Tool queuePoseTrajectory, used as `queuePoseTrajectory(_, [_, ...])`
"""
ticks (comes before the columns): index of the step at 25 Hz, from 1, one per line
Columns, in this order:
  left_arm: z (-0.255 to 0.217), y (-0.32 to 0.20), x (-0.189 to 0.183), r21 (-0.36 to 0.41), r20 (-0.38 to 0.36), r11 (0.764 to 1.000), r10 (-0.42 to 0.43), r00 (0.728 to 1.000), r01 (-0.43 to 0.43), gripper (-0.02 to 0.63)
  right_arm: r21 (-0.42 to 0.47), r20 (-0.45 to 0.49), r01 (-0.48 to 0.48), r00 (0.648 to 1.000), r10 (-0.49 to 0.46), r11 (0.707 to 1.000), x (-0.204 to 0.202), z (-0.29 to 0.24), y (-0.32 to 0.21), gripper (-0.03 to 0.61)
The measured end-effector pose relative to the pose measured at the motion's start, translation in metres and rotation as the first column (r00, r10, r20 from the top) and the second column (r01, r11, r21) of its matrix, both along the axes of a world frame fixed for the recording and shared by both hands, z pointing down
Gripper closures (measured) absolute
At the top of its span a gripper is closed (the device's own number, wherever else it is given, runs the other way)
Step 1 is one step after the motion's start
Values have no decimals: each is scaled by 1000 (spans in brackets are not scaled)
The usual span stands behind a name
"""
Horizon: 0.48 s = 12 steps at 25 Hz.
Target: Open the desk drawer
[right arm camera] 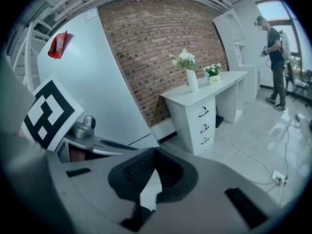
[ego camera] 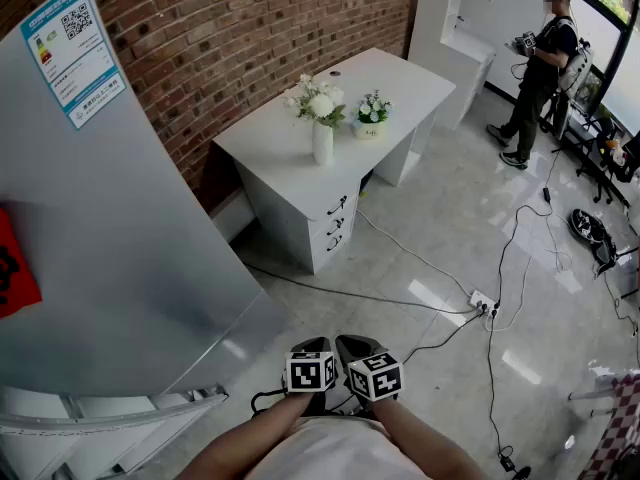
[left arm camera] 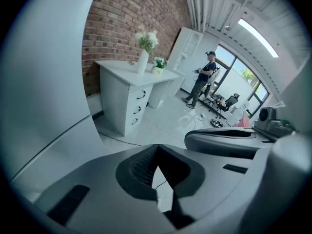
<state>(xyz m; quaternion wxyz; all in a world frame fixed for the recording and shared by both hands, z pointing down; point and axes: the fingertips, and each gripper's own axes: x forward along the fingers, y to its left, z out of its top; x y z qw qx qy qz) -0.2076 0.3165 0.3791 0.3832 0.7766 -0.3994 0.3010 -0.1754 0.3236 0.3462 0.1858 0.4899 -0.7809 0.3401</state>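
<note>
Head view: left gripper (ego camera: 313,348) and right gripper (ego camera: 356,348) sit side by side at the bottom edge, close to the person's body, marker cubes almost touching. Both hang over bare floor, well apart from the desk (ego camera: 290,158).

Left gripper view: jaws drawn together at the tips, nothing between them; only floor shows through the small gap behind the tips.
Right gripper view: same condition, tips together, nothing gripped. The left gripper's marker cube shows at this view's left edge.

Desk: white, set against the brick wall (ego camera: 250,38). 3 drawers (ego camera: 335,225) stacked in the pedestal at its near end, each with a dark handle. All 3 fronts sit flush with the pedestal, so none is open. Neither gripper is near a handle.

On the desk top: tall white vase (ego camera: 322,143) with white flowers, and a small flower pot (ego camera: 371,120) just beside it.

Other items:
- large grey cabinet (ego camera: 120,238) fills the left of the head view, with a label at its top corner
- power strip (ego camera: 483,305) on the floor with cables running from it
- a person (ego camera: 540,68) stands at the far end of the room
</note>
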Motion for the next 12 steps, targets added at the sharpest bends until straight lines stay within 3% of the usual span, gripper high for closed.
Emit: queuePoseTrajectory(12, [2, 4, 1, -6, -5, 1000, -16, 1000, 16, 607, 1, -1, -1, 1000, 1, 1000, 4, -1, 4, 563])
